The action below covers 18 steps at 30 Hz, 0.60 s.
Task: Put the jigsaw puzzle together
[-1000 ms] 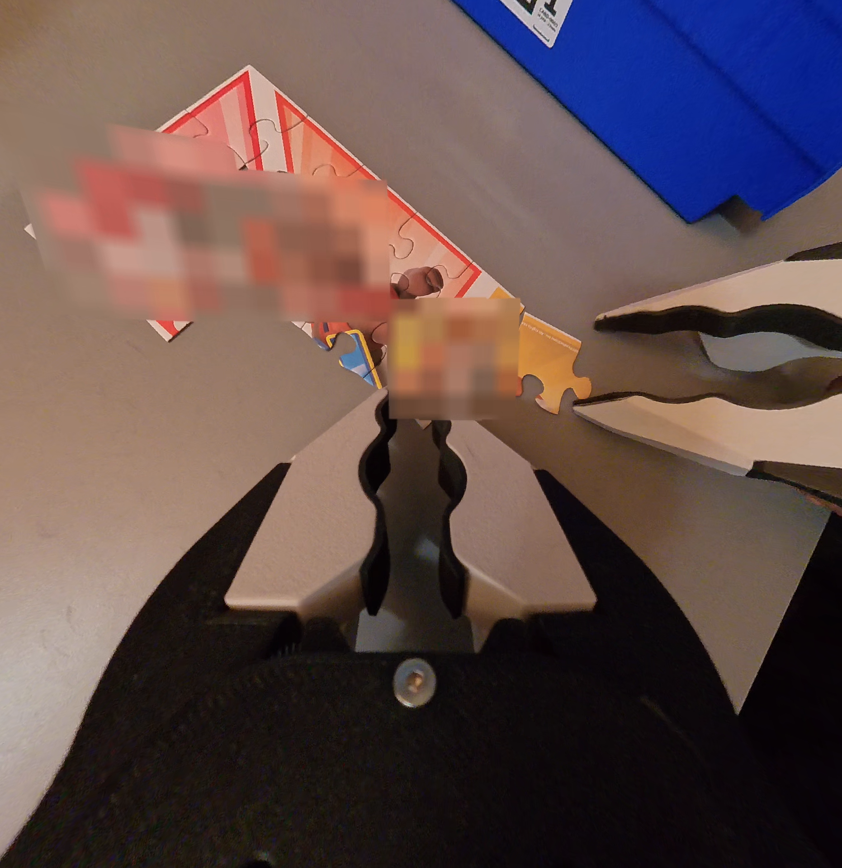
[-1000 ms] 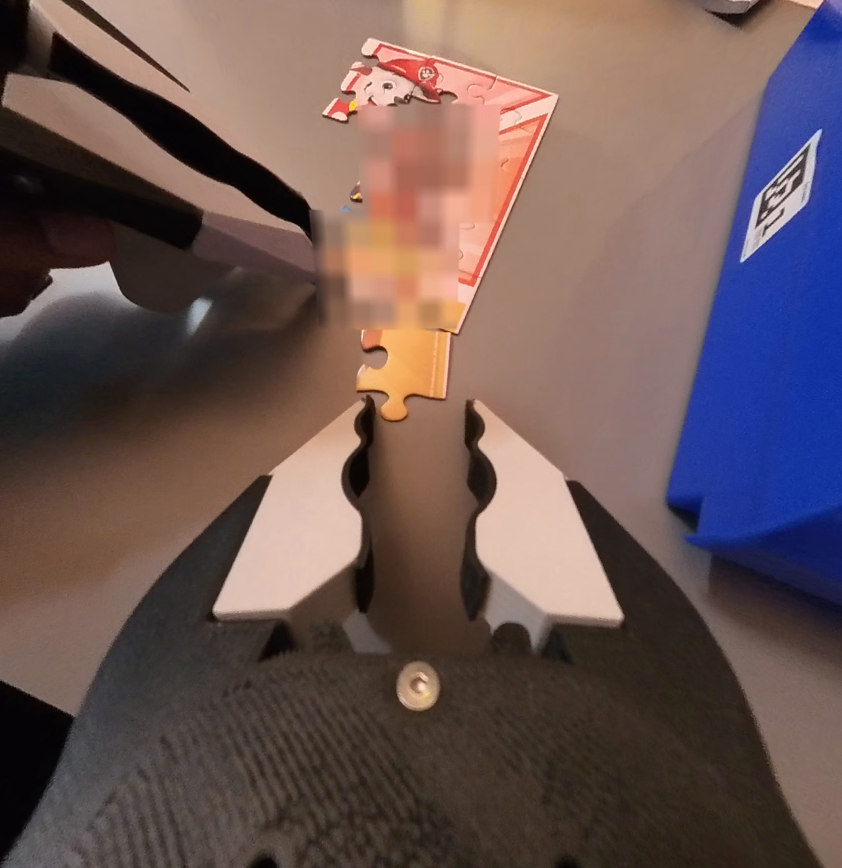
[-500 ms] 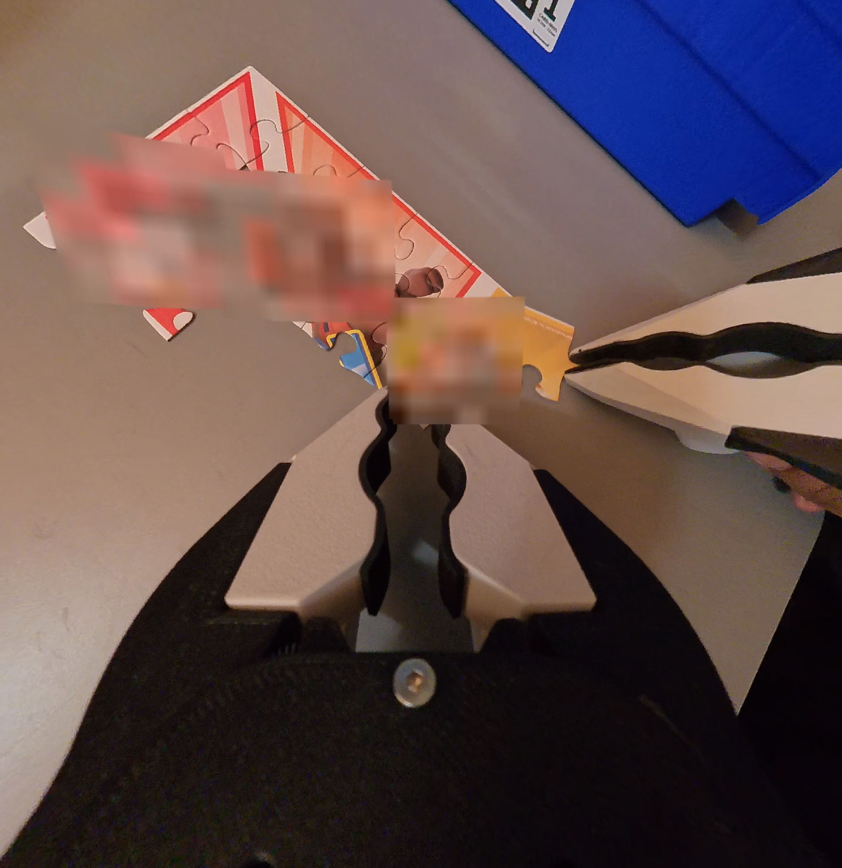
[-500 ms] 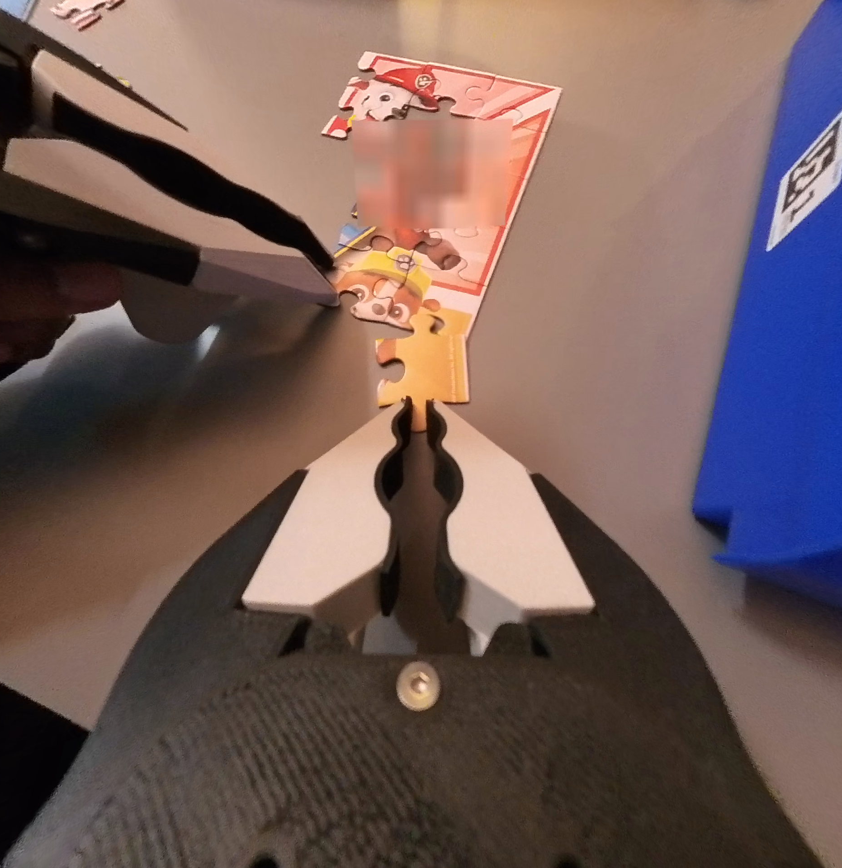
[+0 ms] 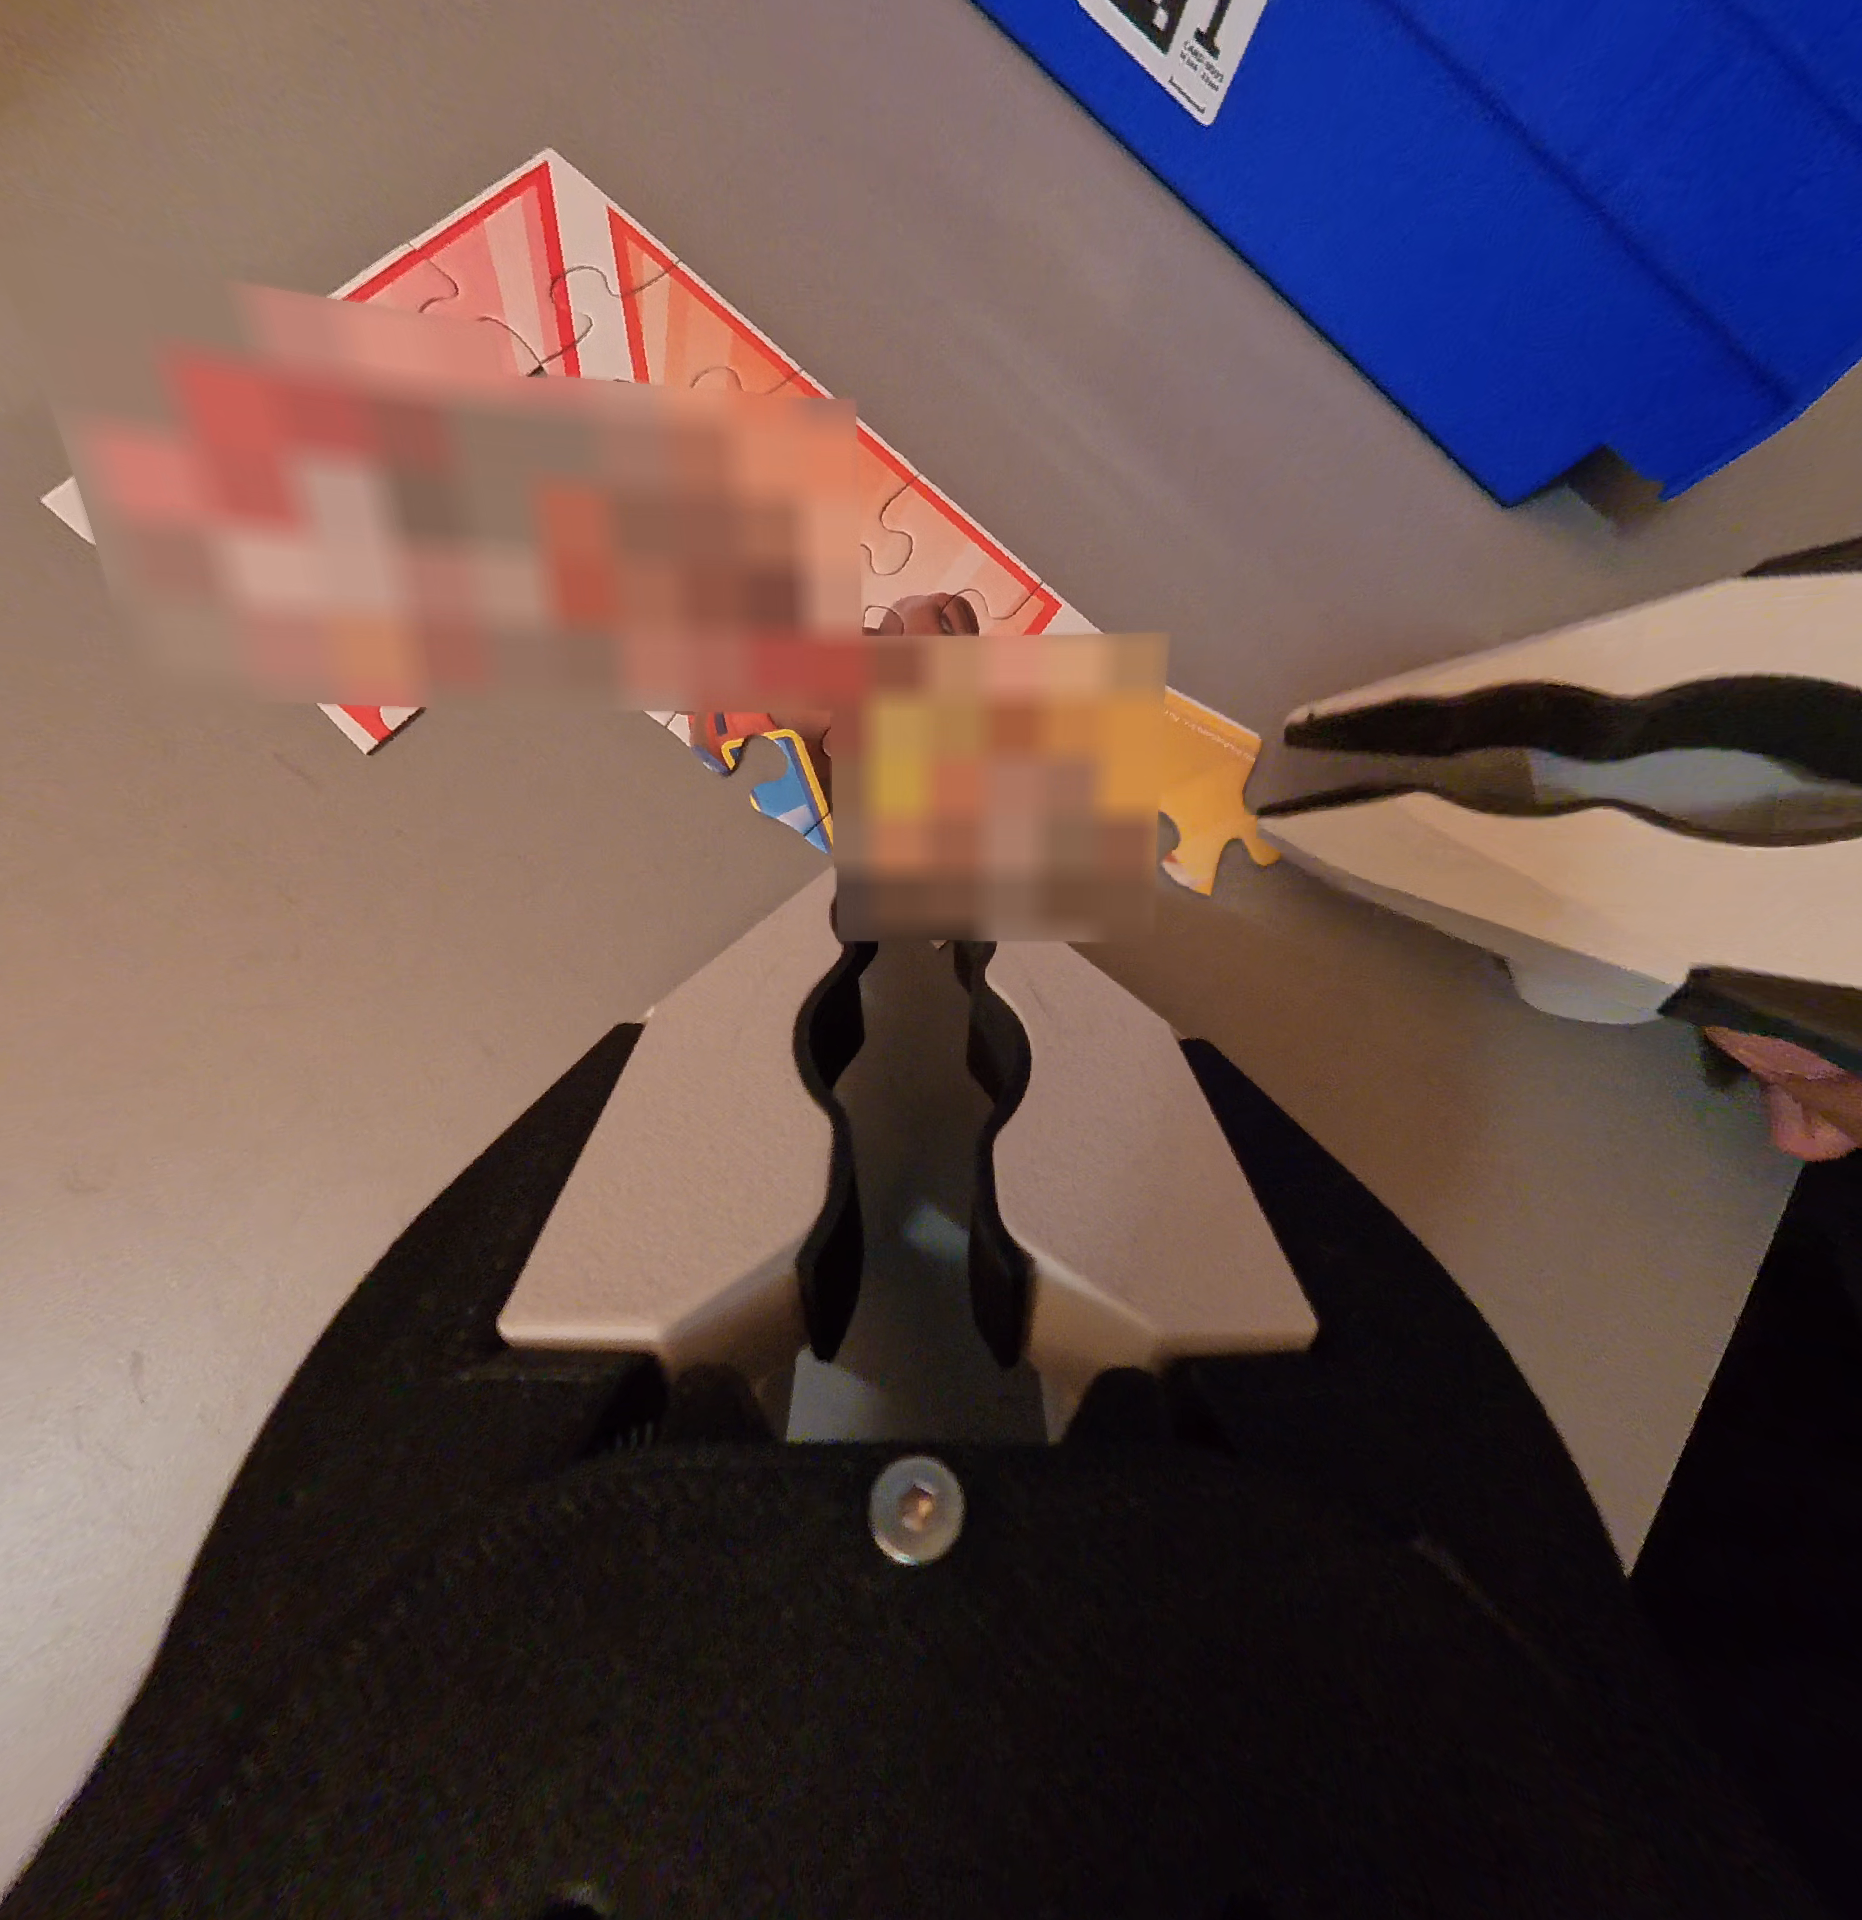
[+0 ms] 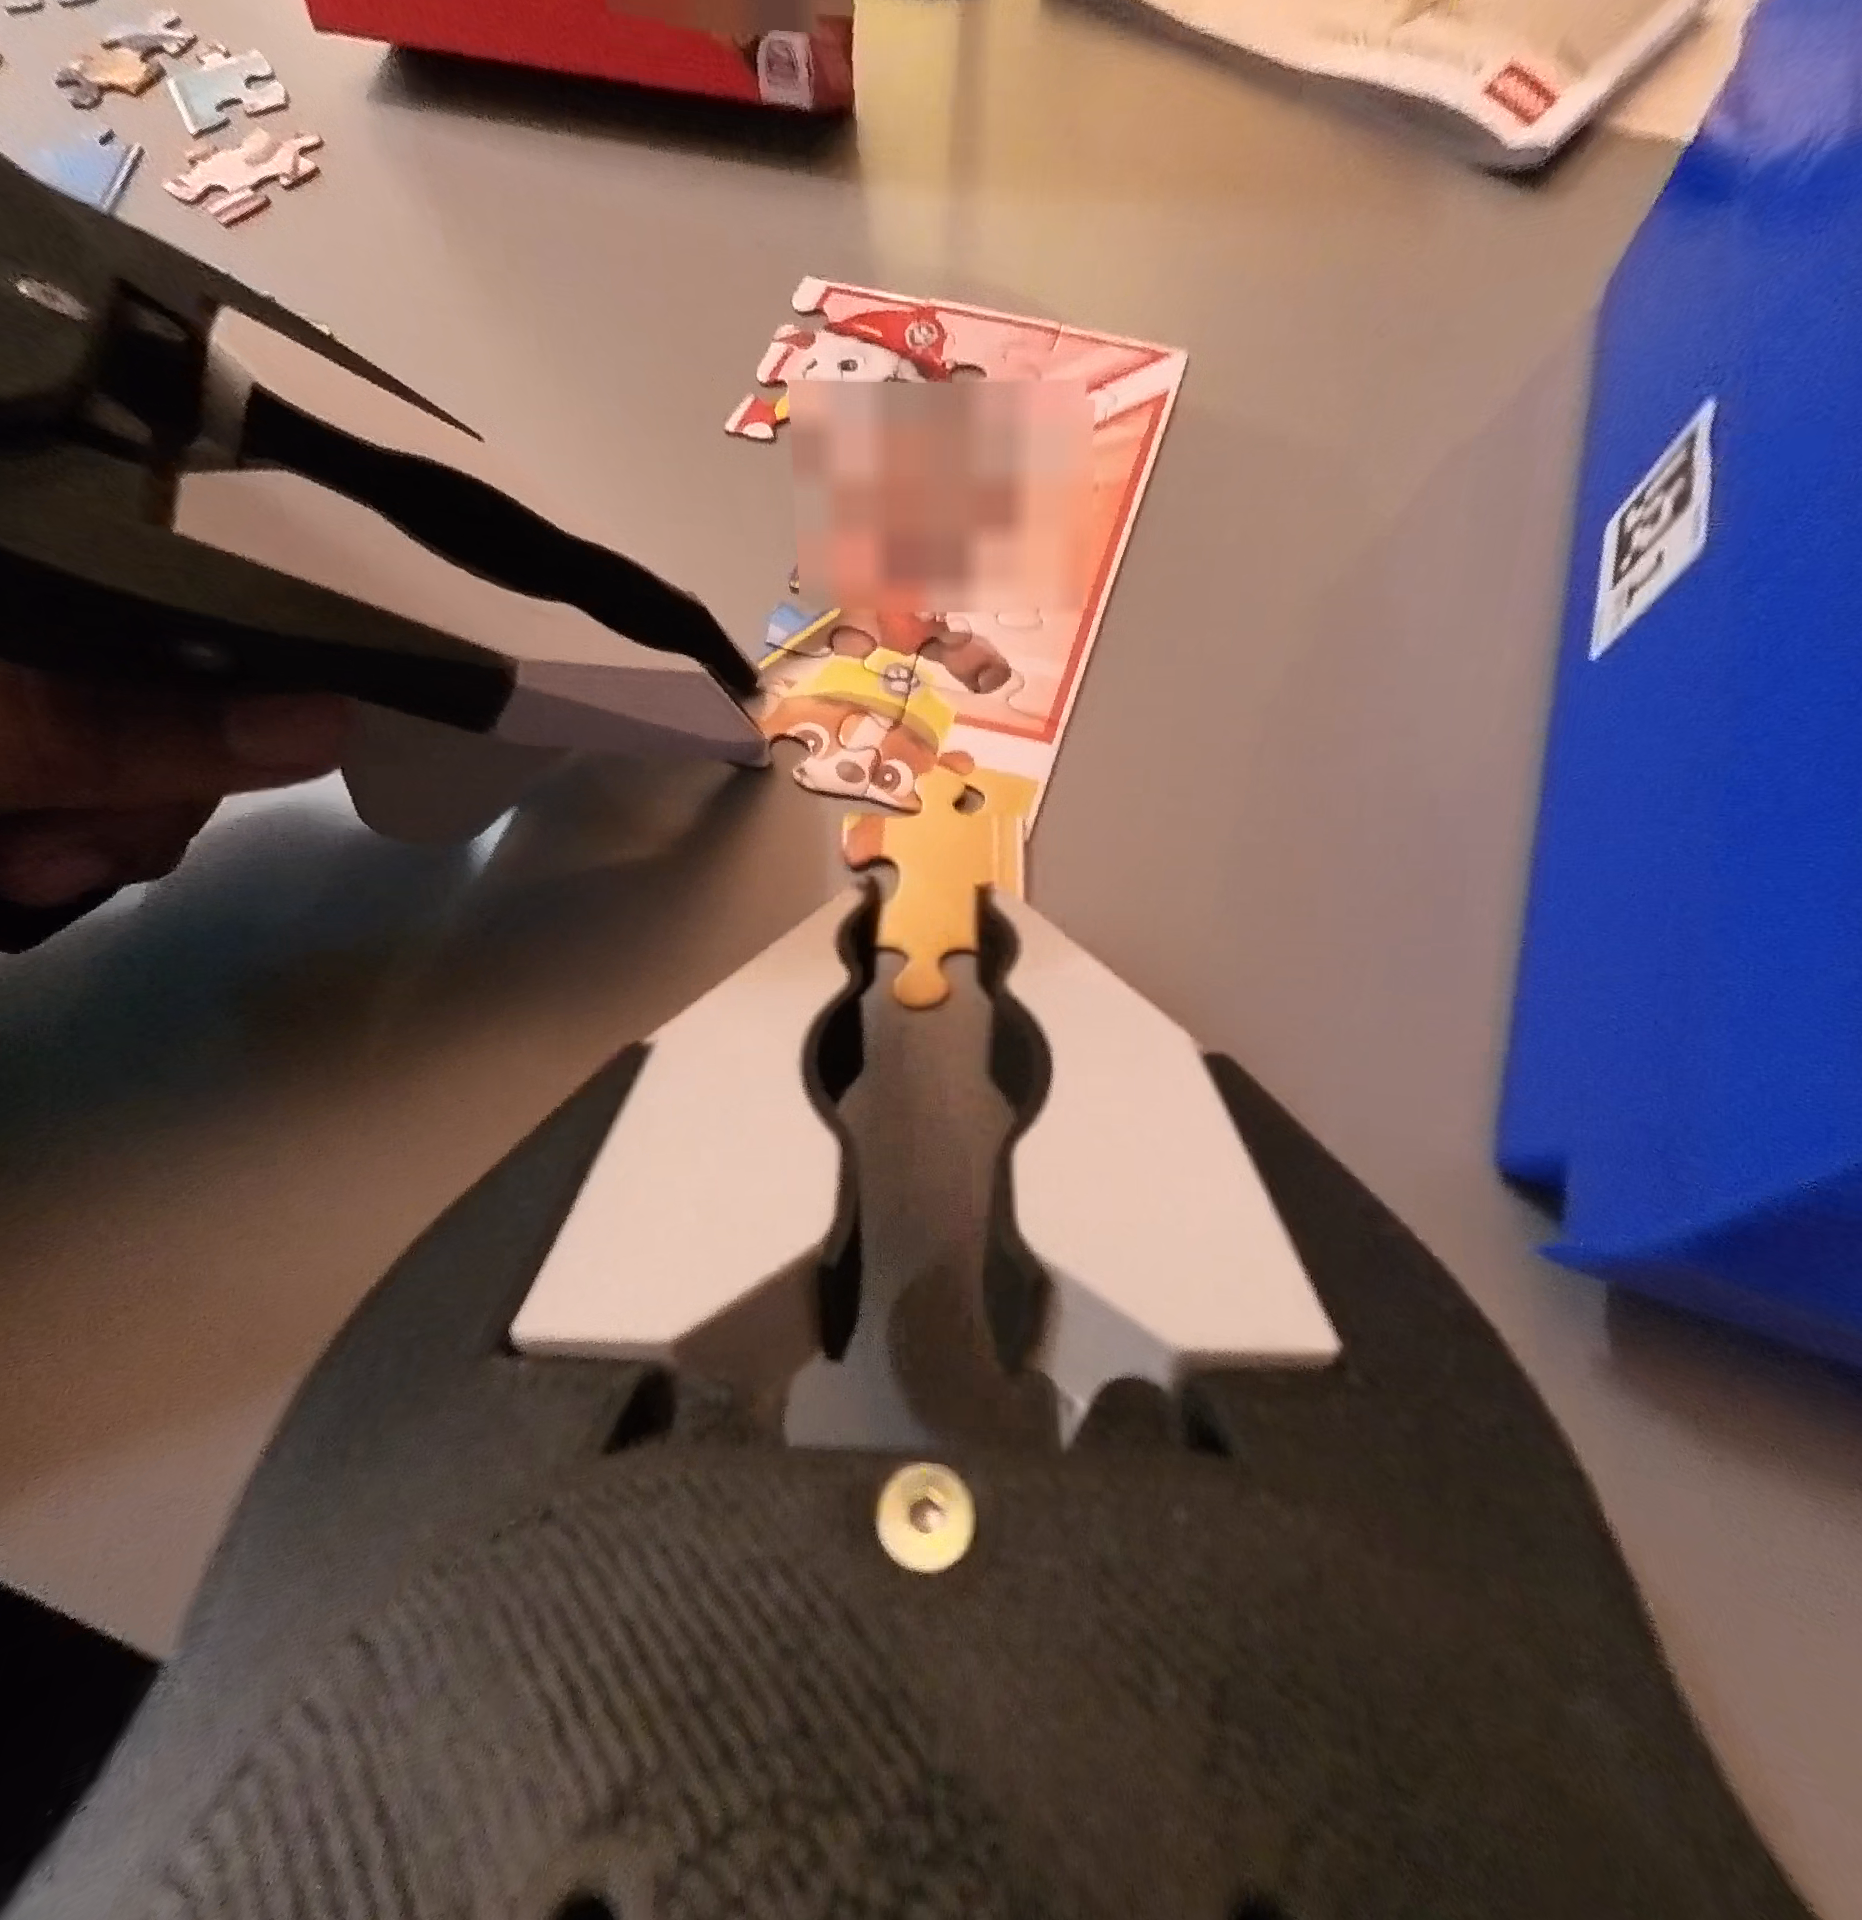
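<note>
Orange puzzle piece [image 6: 932, 914] at frame centre, flat, knob toward camera, right gripper [image 6: 927, 920] pads pinching its two side edges; it abuts the half-built cartoon jigsaw [image 6: 1093, 540]. Left gripper [image 6: 745, 717] tips narrowly apart, touching jigsaw's left edge, nothing visibly held. Grey tabletop [image 6: 1322, 727]; blue bin [image 6: 1737, 831] right; loose pieces [image 6: 231, 166] upper left.

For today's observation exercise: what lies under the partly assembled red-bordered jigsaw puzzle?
The partly assembled red-bordered jigsaw puzzle lies flat on the grey table, whose surface shows all around it. Anything directly beneath the joined pieces is covered and cannot be seen.
</note>
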{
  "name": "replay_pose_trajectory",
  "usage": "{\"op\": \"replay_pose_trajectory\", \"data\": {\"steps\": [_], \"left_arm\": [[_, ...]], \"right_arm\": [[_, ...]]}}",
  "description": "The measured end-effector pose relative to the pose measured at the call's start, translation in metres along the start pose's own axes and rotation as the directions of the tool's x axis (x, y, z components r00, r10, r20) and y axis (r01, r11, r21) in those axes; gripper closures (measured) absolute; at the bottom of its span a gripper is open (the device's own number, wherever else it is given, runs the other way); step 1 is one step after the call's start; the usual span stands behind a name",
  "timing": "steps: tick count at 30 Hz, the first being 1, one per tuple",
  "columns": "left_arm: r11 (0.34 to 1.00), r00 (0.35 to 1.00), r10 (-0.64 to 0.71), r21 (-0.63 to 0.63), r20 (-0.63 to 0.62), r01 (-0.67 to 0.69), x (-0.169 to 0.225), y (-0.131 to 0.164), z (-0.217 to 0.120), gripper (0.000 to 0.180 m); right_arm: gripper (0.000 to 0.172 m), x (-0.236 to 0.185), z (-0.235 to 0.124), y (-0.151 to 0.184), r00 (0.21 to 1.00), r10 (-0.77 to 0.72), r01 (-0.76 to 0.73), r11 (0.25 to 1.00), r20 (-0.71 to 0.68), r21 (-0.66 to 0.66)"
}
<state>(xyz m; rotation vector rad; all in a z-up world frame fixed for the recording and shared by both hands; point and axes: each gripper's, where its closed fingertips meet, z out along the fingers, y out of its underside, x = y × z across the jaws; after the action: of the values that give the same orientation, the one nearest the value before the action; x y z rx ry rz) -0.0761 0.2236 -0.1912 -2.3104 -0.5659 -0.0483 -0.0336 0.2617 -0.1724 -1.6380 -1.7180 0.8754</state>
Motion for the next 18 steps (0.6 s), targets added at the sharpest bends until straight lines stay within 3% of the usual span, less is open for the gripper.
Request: {"op": "replay_pose_trajectory", "data": {"steps": [9,14,18], "left_arm": [[1.0,1.0,0.001,-0.001,-0.01,-0.001,0.0,0.0,0.0,0.17],[1.0,1.0,-0.001,-0.001,-0.013,0.001,0.0,0.0,0.0,0.17],[1.0,1.0,-0.005,0.0,-0.019,0.005,0.0,0.0,0.0,0.17]], "right_arm": [[0.12,-0.002,0.018,0.006,0.985,-0.156,0.161,0.984,0.075,-0.074],[0.122,0.001,0.023,0.005,0.986,-0.131,0.14,0.986,0.102,-0.093],[0.136,0.008,0.023,0.006,0.995,-0.07,0.077,0.993,0.073,-0.094]]}}
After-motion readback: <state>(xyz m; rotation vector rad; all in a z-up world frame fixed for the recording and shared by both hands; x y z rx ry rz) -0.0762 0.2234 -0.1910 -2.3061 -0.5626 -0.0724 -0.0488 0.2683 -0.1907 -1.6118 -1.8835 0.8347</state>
